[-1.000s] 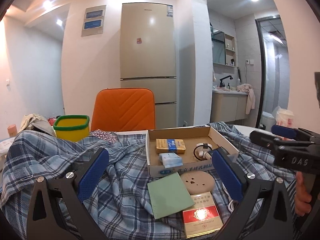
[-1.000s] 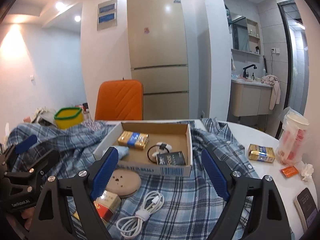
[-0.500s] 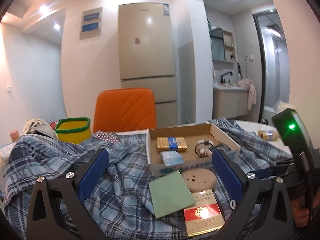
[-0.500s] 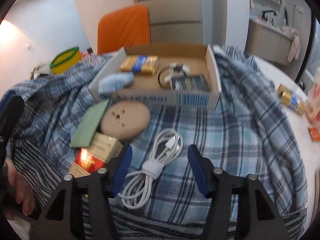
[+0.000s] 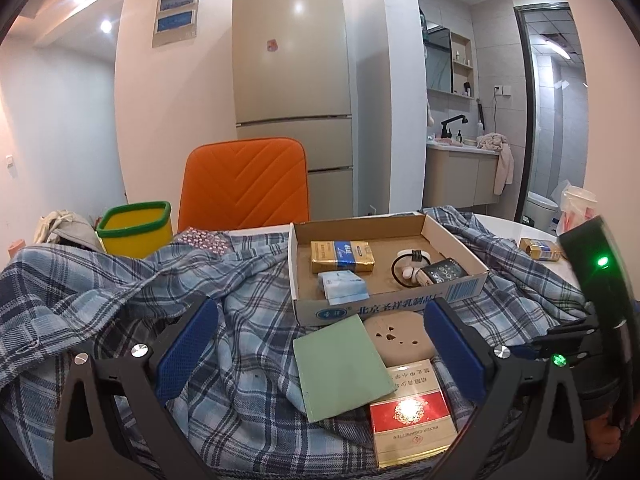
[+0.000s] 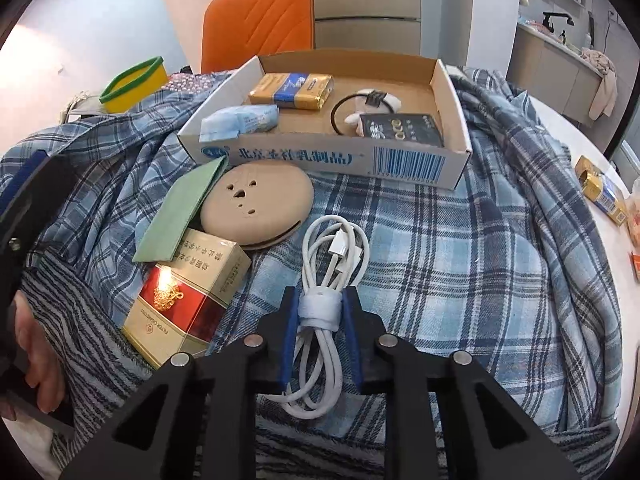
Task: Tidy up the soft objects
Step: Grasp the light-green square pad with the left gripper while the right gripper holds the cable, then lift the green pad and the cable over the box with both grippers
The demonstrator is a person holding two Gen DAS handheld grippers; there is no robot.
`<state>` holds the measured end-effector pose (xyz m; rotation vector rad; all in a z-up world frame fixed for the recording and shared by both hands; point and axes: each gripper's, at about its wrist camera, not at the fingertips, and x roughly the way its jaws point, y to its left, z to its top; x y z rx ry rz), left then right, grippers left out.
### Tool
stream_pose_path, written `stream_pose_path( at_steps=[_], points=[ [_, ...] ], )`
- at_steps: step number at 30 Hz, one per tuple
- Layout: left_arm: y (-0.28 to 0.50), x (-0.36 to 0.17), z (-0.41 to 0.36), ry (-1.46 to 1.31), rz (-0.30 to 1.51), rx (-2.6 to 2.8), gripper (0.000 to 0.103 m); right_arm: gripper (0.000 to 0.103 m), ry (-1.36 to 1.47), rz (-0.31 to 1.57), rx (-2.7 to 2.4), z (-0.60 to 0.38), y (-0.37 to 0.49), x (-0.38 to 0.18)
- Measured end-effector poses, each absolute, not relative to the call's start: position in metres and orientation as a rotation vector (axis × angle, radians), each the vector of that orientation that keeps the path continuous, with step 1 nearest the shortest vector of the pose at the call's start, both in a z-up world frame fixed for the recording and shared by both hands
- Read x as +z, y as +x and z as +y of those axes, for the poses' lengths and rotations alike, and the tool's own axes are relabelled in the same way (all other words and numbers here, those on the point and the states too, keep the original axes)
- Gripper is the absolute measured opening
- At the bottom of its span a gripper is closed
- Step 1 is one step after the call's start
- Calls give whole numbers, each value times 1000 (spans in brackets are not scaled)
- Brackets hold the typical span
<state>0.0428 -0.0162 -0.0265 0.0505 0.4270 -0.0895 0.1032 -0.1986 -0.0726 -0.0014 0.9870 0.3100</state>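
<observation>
A coiled white cable [image 6: 334, 256] lies on the blue plaid shirt [image 6: 460, 264]. My right gripper [image 6: 320, 312] is shut on the cable at its white strap. My left gripper [image 5: 320, 344] is open and empty, held above the shirt in front of a green pad [image 5: 342, 364], a tan round disc [image 5: 400, 336] and a red cigarette box [image 5: 412, 412]. A cardboard box [image 6: 400, 160] behind them holds a gold pack [image 6: 292, 90], a tissue pack [image 6: 240, 122], a black hair tie [image 6: 352, 114] and a black box [image 6: 400, 130].
An orange chair [image 5: 244, 184] and a yellow basket with a green rim [image 5: 136, 232] stand behind the table. A gold pack [image 6: 600, 188] lies on the white table at the right. A fridge [image 5: 292, 80] is against the far wall.
My right gripper tilted down, moved in over the white cable and closed on its strap. My left gripper stayed open and nearly still.
</observation>
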Motion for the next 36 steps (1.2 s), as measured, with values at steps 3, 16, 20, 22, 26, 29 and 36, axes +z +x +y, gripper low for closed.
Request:
stream_pose_path(
  at_steps=[3,16,20,22,26,29,36],
  points=[
    [50,-30,-13,33,471,-89,102,22,9,886,317,-202,93,-56],
    [112,-40,-2,-191,861,-150,96,22,49,713,287,-216,86,-32],
    [121,-66,4,-286,961,-185,86,22,46,729,295,-214,87,-36],
    [125,-79,4,-297,1015,-184,82,22,54,734,295,-215,88,-38],
    [125,-84,4,-296,1024,-181,82,22,59,740,296,-216,88,-39],
    [124,-84,1,-270,1027,-181,82,22,57,743,298,-216,89,-39],
    [121,-85,-10,-196,1013,-187,72,23,55,740,300,-216,89,-40]
  ],
)
